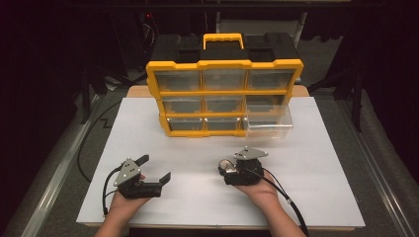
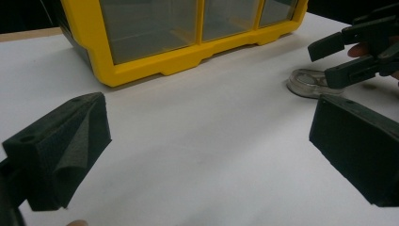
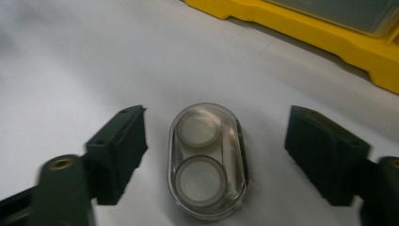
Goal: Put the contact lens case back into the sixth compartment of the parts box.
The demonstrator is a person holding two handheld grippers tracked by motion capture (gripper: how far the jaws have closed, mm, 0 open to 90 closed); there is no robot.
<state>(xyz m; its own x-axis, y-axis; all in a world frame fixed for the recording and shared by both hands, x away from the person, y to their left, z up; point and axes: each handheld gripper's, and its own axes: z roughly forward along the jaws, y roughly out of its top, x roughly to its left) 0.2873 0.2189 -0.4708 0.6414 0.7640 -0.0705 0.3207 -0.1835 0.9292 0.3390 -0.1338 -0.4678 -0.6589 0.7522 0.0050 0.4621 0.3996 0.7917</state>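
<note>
A small clear oval case with two round wells lies flat on the white table. My right gripper is open, one jaw on each side of the case, with a gap on both sides. In the high view the right gripper is low at the case, right of centre. My left gripper rests open at the near left with nothing between its jaws. In the left gripper view the left gripper looks across bare table toward the case and the right gripper.
A yellow-framed organizer with clear drawers stands at the back centre of the table. Its bottom right drawer is pulled out toward me. A black case with a yellow handle sits behind it. Cables trail from both grippers.
</note>
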